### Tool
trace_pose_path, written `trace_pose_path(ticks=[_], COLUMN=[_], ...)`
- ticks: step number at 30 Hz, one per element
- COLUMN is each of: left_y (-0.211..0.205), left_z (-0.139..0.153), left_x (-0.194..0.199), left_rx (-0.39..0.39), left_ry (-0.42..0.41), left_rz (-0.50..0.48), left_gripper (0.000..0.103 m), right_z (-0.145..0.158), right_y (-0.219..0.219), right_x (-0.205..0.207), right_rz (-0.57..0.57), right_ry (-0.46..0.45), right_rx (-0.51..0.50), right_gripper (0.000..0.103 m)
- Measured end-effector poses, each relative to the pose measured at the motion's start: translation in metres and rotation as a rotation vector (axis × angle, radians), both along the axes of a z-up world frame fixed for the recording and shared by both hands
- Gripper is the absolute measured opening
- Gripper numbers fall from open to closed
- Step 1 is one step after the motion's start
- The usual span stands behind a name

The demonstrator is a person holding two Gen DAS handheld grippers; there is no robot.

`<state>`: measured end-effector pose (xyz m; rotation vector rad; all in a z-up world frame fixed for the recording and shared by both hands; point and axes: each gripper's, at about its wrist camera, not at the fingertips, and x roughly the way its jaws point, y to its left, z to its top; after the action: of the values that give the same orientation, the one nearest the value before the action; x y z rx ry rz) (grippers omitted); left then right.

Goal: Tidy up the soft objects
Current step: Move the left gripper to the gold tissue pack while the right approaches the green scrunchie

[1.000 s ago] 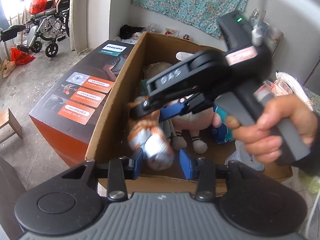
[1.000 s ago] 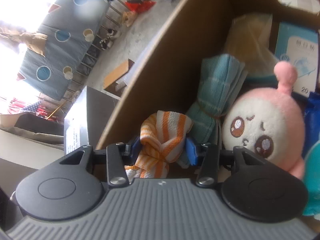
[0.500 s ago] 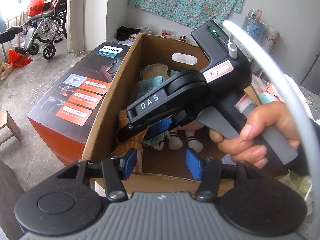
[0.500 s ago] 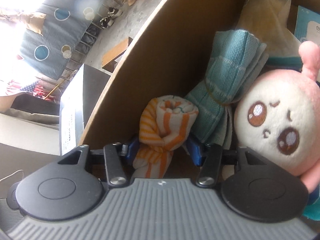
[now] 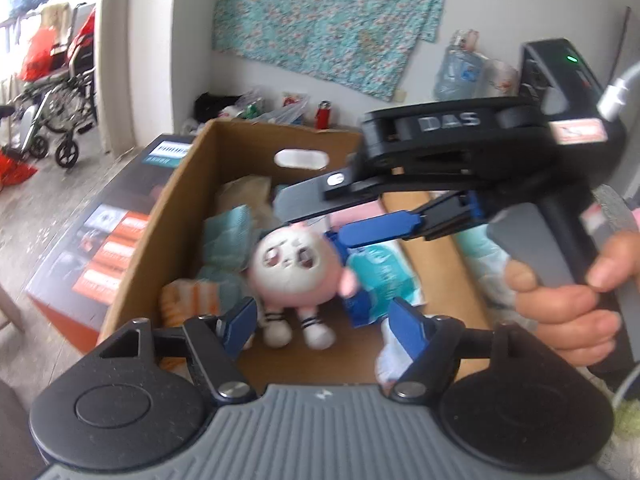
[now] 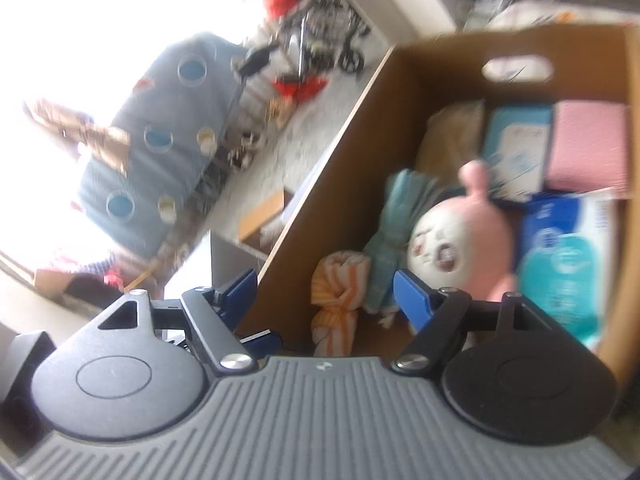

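An open cardboard box point(image 5: 160, 216) holds soft things. An orange-striped towel roll point(image 6: 340, 292) lies in its near left corner, also seen as the towel roll point(image 5: 192, 300) in the left wrist view. Beside it are a teal cloth bundle point(image 6: 396, 216), a pink-and-white plush doll point(image 5: 296, 264), blue tissue packs point(image 6: 564, 264) and a pink pack point(image 6: 588, 148). My left gripper point(image 5: 324, 326) hovers over the box's near edge, jaws opening, nothing between them. My right gripper point(image 6: 324, 290) is above the roll, jaws opening and clear of it. In the left wrist view the right gripper point(image 5: 336, 216) is held by a hand point(image 5: 568, 304).
A black-and-orange appliance carton point(image 5: 112, 248) stands against the box's left side. A wheelchair point(image 5: 60, 112) is far left, a water jug point(image 5: 460, 68) and a floral cloth point(image 5: 328, 20) at the back wall. A dotted blue blanket point(image 6: 160, 140) hangs outside.
Both grippers let go of the orange-striped roll, which now lies in the box's corner. Their jaws have widened and both have drawn back and up from the box.
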<state>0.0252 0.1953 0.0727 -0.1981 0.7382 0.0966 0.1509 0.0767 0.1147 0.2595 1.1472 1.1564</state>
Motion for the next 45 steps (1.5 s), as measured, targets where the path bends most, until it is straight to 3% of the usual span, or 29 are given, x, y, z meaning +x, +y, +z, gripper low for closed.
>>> trace_pose_path(ticks=[5,11,15,18,26,32,34,38,42,45], left_y=[-0.044,-0.093,-0.131,-0.161,-0.235,-0.272,-0.28,-0.295,-0.308,-0.317], left_z=[0.006,0.009,0.013,0.011,-0.024,-0.06,-0.071,-0.086,-0.097,-0.105], left_x=[0.032,0.088,0.132,0.171,0.273,0.323,0.332,0.342,0.347,0.348], left_rx=[-0.012,-0.027,-0.025,-0.036,-0.08,-0.079,-0.086,-0.079,-0.057,-0.032], left_ry=[-0.035,0.021,0.067,0.114,0.285,0.384,0.409,0.443,0.466,0.484], left_rz=[-0.104,-0.204,-0.249,-0.293,-0.32,-0.34,-0.35,-0.373,-0.392,-0.406], left_gripper=[0.075,0.075,0.075,0.075,0.074,0.074,0.074,0.074,0.074,0.074], right_z=[0.022,0.032,0.011,-0.013,-0.077,-0.11,-0.12,-0.135,-0.142,-0.14], right_y=[-0.106,-0.246,-0.32,-0.352,-0.362,-0.361,-0.363,-0.366,-0.372,-0.374], right_x=[0.013,0.021,0.024,0.033,0.073,0.117,0.127,0.138,0.132,0.118], right_rz=[-0.212,-0.506,-0.677,-0.748,-0.748,-0.726,-0.725,-0.718,-0.73,-0.73], right_ry=[-0.102,-0.266,-0.363,-0.398,-0.434,-0.44,-0.425,-0.393,-0.37,-0.356], right_rx=[0.02,-0.08,-0.22,-0.308,-0.433,-0.522,-0.528,-0.56,-0.577,-0.588], right_gripper=[0.077,0.08,0.081,0.081,0.081,0.079,0.073,0.051,0.039,0.037])
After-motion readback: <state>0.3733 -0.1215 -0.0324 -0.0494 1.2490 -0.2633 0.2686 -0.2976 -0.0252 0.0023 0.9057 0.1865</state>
